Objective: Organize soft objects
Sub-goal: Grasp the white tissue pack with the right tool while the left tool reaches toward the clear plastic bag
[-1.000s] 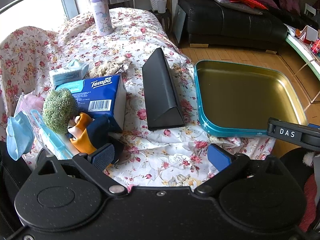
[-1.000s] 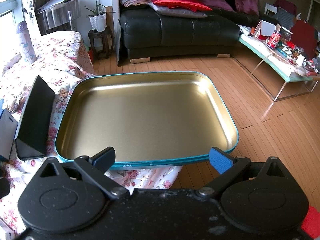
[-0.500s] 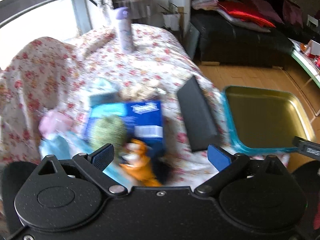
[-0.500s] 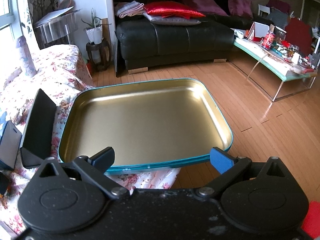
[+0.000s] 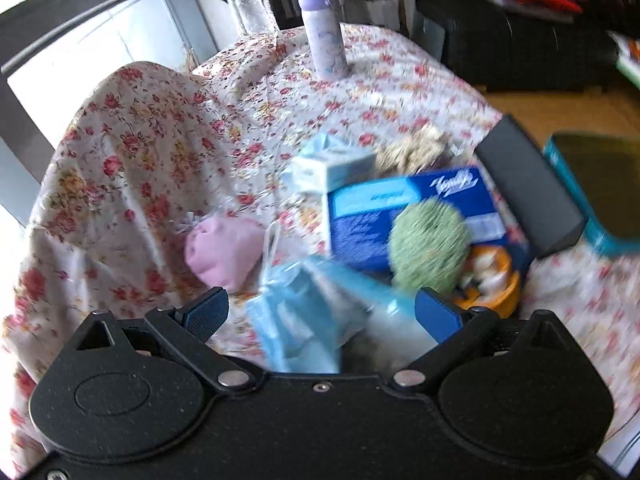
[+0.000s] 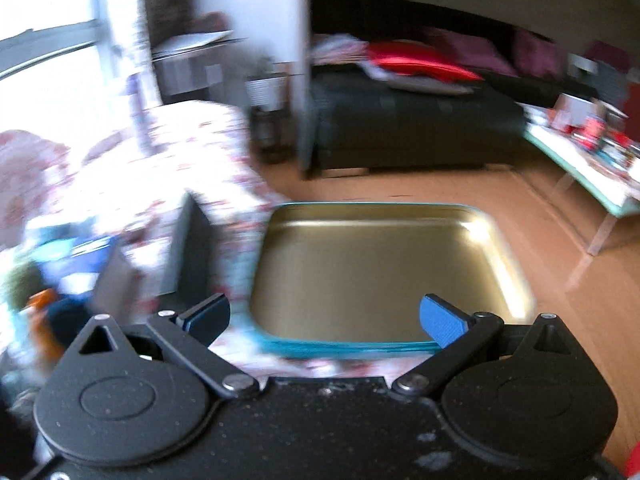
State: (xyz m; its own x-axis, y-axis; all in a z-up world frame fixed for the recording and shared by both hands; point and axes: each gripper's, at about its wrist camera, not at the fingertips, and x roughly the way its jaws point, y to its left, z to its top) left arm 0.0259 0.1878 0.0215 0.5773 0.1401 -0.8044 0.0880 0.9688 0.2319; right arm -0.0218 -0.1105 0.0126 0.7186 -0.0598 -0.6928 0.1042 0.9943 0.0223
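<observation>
Your left gripper (image 5: 322, 312) is wide open, holding nothing; the crumpled pale-blue face mask (image 5: 296, 320) sits between its fingers, the pink cloth pouch (image 5: 224, 252) ahead-left. Risk: you snag only the ear loop. Blue tissue pack (image 5: 404, 208) ahead-right, logo too blurred to read. Right gripper (image 6: 324, 318), open and empty, faces the bare gold tin tray (image 6: 380, 264).

Floral cloth (image 5: 168, 128) (gold, teal-rimmed tray (image 6: 376, 344)).

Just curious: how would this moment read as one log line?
left gripper: open, over light-blue face mask | right gripper: open, empty | gold metal tray with teal rim: empty
</observation>
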